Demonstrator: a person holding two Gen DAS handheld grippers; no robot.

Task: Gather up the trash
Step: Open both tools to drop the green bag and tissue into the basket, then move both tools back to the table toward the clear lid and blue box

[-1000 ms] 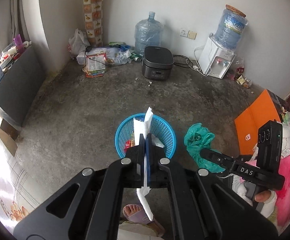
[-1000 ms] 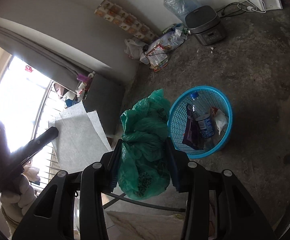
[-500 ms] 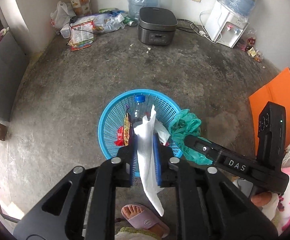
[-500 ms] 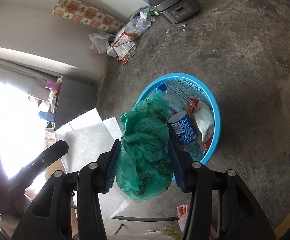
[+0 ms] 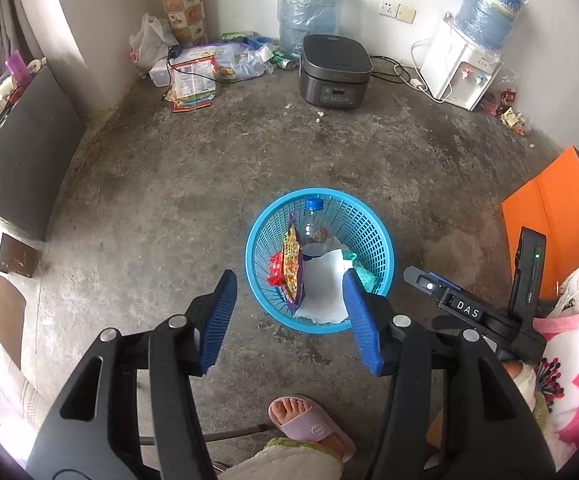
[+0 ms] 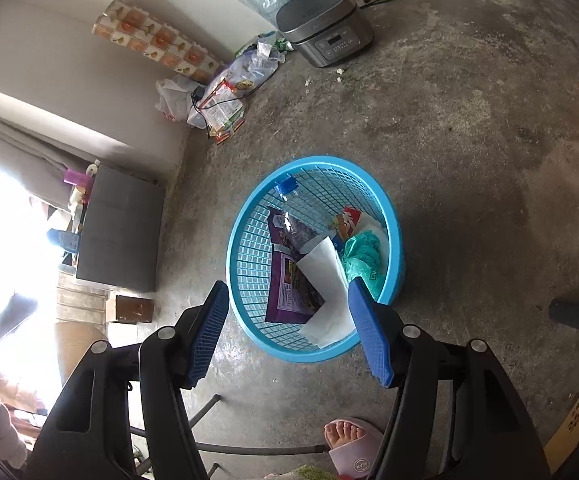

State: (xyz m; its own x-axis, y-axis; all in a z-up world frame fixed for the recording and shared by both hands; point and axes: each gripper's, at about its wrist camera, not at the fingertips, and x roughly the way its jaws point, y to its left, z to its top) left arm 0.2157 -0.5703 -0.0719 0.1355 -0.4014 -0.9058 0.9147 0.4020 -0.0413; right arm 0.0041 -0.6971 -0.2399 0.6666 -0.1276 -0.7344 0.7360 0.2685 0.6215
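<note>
A blue mesh basket [image 5: 254,240] [image 6: 234,248] stands on the concrete floor. In it lie a white paper [image 5: 325,282] [image 6: 325,280], a crumpled green plastic bag [image 5: 360,274] [image 6: 363,256], a purple snack wrapper [image 6: 289,296] and a blue-capped bottle [image 5: 313,210]. My left gripper [image 5: 288,276] hovers above the basket's near side; its jaws are opening and nothing is between them. Above the basket's near rim, my right gripper [image 6: 288,285] stands open and holds nothing. The right gripper's body [image 5: 465,312] shows at the right of the left wrist view.
A dark rice cooker [image 5: 335,76], a water jug [image 5: 307,12] and a white dispenser [image 5: 461,68] line the far wall. Bags and packets [image 5: 201,76] pile in the corner. An orange board [image 5: 549,220] leans at the right. A sandalled foot [image 5: 309,424] is near.
Both grippers sank toward the basket and opened. The white paper left the left gripper and the green bag left the right one; both now lie in the basket.
</note>
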